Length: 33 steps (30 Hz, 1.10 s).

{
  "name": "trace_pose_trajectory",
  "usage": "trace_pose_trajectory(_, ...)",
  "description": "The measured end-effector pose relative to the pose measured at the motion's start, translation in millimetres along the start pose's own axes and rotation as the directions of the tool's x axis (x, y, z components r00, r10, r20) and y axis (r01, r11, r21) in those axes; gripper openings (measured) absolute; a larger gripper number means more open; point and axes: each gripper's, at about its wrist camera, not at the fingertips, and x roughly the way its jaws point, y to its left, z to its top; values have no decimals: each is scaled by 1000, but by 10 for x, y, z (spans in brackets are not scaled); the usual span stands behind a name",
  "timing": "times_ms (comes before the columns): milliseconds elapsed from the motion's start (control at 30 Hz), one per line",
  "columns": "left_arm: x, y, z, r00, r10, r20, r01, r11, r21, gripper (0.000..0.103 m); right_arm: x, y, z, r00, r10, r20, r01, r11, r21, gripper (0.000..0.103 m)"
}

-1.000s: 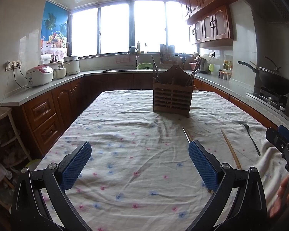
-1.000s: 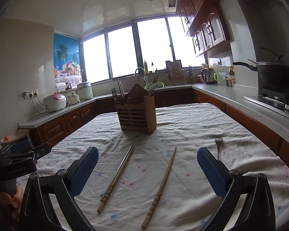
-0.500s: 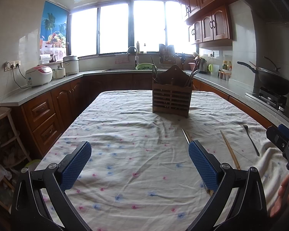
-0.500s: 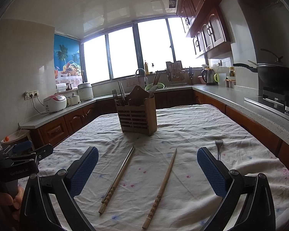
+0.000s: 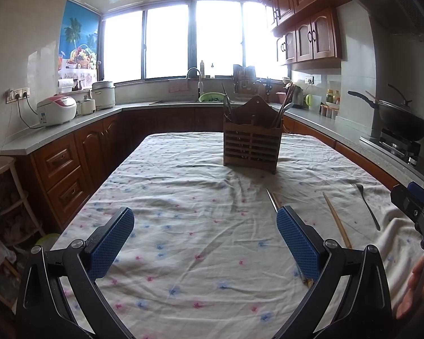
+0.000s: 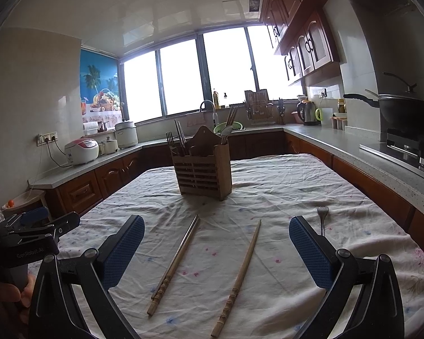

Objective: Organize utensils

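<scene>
Both sets of jaws are held wide apart, nothing gripped. Between the right gripper (image 6: 216,251) jaws, two chopsticks (image 6: 174,265) and a bamboo chopstick (image 6: 238,274) lie flat on the cloth-covered counter (image 6: 268,192); a fork (image 6: 321,217) is seen just inside its right jaw. The wooden holder (image 6: 203,173) stands straight ahead, well beyond. The left gripper (image 5: 205,243) has only cloth between its jaws.

Chopsticks judged light, stiff and thin; rolling and slipping expected. A mid-length pinch is advised. The soft cloth may be snagged.

A home kitchen: dark wooden wall cabinets (image 5: 311,38), a grey stone countertop (image 6: 325,141), a black lidded wok (image 6: 404,110), a pink-and-white rice cooker (image 5: 58,110).
</scene>
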Motion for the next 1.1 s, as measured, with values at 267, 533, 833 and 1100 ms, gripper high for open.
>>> trace_pose_trajectory(267,18,12,21,1000,0,-7,0,1000,-8,103,18,16,12,1000,3,-3,-3,1000,-1,103)
trace_pose_trajectory(533,36,18,27,1000,-2,-11,2,1000,-8,103,26,16,11,1000,0,-5,0,1000,-2,103)
trace_pose_trajectory(833,75,47,45,1000,-10,-17,10,1000,-18,103,79,-14,20,1000,-3,-15,3,1000,3,103)
trace_pose_trajectory(1100,116,46,69,999,-22,-28,21,1000,-22,103,91,-21,21,1000,-2,-19,3,1000,5,103)
